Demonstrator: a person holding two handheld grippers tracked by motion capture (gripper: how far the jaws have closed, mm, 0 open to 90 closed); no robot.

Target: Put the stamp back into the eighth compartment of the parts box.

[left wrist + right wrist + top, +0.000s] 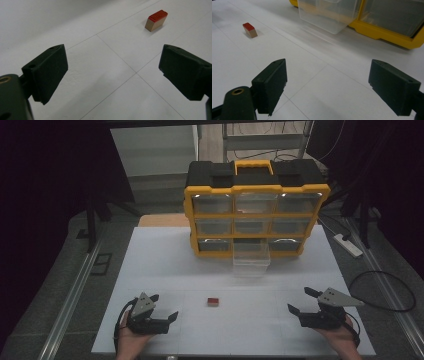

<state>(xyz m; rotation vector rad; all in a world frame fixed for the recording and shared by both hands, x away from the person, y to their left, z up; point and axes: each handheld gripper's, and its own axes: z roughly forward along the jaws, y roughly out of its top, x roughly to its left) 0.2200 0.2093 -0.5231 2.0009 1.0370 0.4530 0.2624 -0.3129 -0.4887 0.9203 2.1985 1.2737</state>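
At the far middle of the white tabletop (165, 270) we see a yellow-and-black organizer (257, 209) standing upright, with a yellow handle on its black top. We count nine clear-fronted drawers in three rows of three. Eight sit closed; what lies inside them we cannot tell through the dim fronts. The ninth, the clear drawer (251, 258) at the bottom middle, is pulled out toward us over the tabletop, and in the right gripper view (329, 15) it looks empty.

One small block (213, 301) with a red top and tan sides lies on the tabletop, near the middle, nearer to us than the open drawer and well apart from it. It sits between the two grippers, touching neither. In the left gripper view the block (156, 20) lies ahead and to the right of the jaws; in the right gripper view (250, 30) it lies ahead and to the left.

We hold two grippers at the near edge. The left gripper (159, 307) rests at the near left with its jaws spread wide and nothing between them. The right gripper (301, 300) rests at the near right, its jaws likewise wide apart and empty.

The tabletop is marked by thin seam lines. Around it the room is dark, with a grey floor, a metal rail along either side, a white power strip (348, 245) at the far right and a black cable (385, 290) looping on the floor at the right.
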